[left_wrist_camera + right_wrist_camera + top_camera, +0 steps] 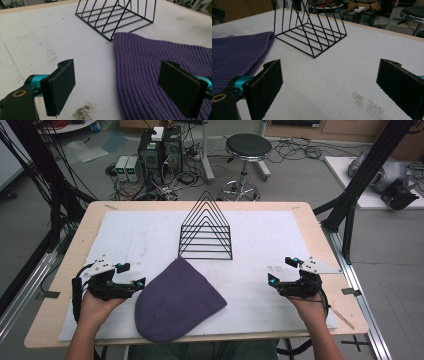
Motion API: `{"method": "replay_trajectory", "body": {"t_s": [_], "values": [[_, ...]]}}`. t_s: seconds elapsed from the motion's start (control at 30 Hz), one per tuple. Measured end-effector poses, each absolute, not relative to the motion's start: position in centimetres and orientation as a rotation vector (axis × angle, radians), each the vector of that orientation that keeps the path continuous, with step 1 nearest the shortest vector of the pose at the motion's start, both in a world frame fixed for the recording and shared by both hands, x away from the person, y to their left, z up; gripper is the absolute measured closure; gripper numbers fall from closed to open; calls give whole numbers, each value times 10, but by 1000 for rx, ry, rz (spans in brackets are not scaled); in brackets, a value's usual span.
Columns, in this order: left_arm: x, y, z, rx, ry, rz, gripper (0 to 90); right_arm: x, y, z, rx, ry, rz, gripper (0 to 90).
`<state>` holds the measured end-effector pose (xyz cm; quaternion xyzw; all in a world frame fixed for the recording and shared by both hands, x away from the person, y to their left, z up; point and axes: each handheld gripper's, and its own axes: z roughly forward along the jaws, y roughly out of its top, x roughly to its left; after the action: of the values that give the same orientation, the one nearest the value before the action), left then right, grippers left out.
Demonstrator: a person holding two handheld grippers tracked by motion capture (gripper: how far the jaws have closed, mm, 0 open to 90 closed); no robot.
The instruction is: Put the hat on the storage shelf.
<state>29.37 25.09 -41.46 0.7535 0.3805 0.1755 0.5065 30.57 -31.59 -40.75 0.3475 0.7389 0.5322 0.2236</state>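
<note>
Left gripper (131, 275) jaws stand apart, empty; the hat (177, 302) lies flat just beside it, its edge under the far jaw. Right gripper (281, 271) jaws also apart, empty, well clear of the hat; the rack (205, 232) stands beyond both.

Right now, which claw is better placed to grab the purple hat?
Probably left. The left claw sits open right beside the purple hat, which already lies under one of its jaws in the left gripper view. The right claw is open too, but bare mat separates it from the hat.
</note>
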Motion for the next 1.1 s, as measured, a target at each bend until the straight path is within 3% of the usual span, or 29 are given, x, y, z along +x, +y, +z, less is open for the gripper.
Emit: {"method": "replay_trajectory", "body": {"t_s": [0.77, 1.1], "values": [[293, 246, -420, 1848, 918, 399, 151, 306, -314, -407, 943, 2051, 1470, 59], [292, 239, -435, 1905, 936, 343, 192, 306, -312, -407, 940, 2063, 1465, 59]]}}
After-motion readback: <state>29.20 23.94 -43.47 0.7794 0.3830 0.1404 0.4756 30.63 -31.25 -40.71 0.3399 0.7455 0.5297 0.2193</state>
